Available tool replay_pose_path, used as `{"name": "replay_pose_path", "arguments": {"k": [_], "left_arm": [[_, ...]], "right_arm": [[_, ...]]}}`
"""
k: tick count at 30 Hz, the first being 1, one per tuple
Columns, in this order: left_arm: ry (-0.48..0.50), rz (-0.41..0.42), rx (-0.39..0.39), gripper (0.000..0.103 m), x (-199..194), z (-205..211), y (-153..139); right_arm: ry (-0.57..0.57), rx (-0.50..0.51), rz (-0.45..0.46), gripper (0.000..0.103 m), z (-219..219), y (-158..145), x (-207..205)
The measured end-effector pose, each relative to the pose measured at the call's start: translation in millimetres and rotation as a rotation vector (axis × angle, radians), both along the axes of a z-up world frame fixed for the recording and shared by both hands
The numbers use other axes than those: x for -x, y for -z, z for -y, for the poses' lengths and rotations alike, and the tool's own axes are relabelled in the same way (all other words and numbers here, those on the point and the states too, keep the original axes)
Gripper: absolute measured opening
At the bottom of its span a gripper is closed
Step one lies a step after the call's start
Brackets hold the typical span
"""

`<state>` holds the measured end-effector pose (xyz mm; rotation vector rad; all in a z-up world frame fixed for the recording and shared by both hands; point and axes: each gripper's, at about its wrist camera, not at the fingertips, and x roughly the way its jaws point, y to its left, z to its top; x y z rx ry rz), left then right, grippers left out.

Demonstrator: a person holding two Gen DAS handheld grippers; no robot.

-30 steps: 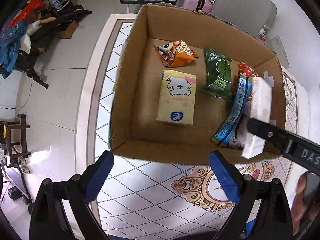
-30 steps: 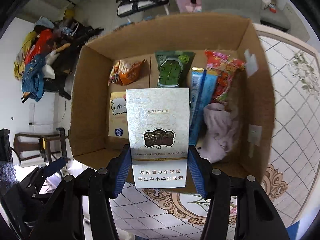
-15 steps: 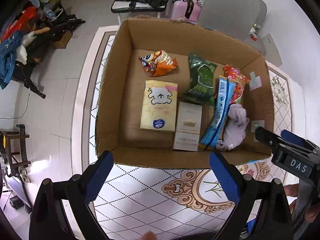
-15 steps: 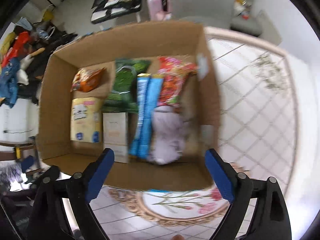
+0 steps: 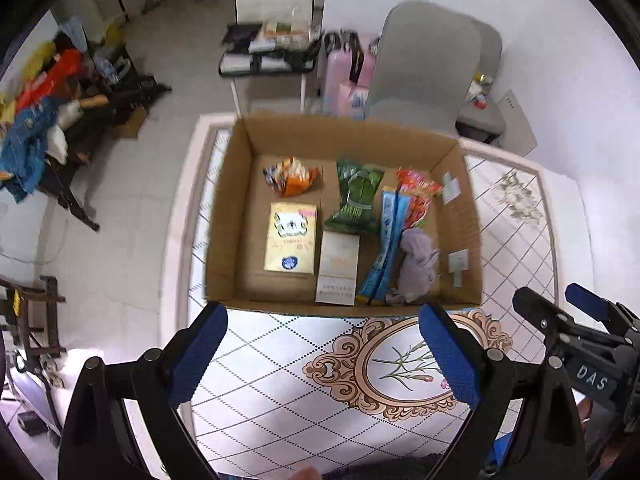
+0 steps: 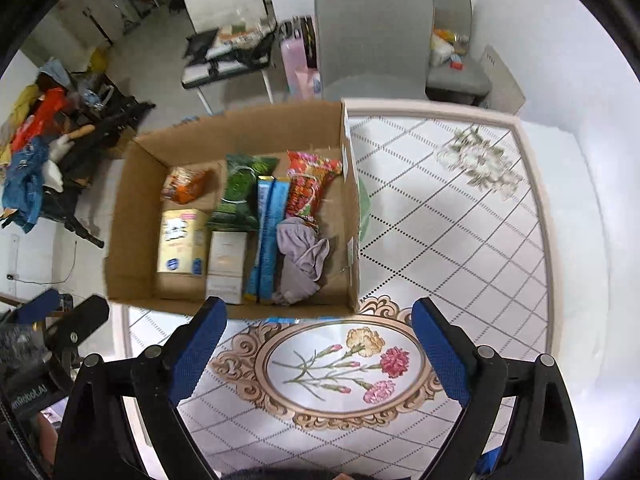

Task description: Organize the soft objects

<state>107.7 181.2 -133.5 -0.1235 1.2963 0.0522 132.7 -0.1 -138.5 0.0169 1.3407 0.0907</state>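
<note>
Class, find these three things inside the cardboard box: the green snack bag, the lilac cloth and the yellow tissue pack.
green snack bag [image 5: 356, 196], left wrist view, middle of the bag's front.
lilac cloth [image 6: 298, 258], right wrist view, middle of the crumpled folds.
yellow tissue pack [image 5: 291, 238], left wrist view, centre of its printed face.

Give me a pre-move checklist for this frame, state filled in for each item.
1. Left gripper empty, jaws apart: ok.
2. Right gripper empty, jaws apart: ok.
3. White carton lying flat inside the cardboard box, between the yellow pack and the blue packet: ok.
4. Grey cloth inside the box by its right wall: ok.
5. Both grippers clear of the box, over the patterned table: ok.
6. More soft items left outside the box to collect: cannot tell; none show on the visible tabletop.
</note>
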Motion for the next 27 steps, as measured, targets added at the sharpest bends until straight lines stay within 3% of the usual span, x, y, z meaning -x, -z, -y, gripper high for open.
{"name": "replay_pose_path", "arguments": {"k": [6, 12, 18, 27], "left_arm": [[0.018, 0.137, -0.024, 0.098, 37.1, 10.9, -79.5], [0.011, 0.216, -0.026, 0.098, 69.2, 15.0, -129.5], [-0.002, 0.228, -0.043, 0.098, 94.2, 15.9, -146.2], [-0.01, 0.218, -0.046, 0.098, 113.9, 22.1, -147.8]], "right_arm": [[-0.011, -0.022, 0.13, 0.095, 11.7, -81.2, 43.6], [-0.012, -0.031, 0.203, 0.095, 19.5, -137.7, 78.9], [-0.012, -0.024, 0.249, 0.095, 24.9, -172.4, 108.2], [-0.019, -0.013, 0.271, 0.095, 28.2, -193.7, 130.5]]}}
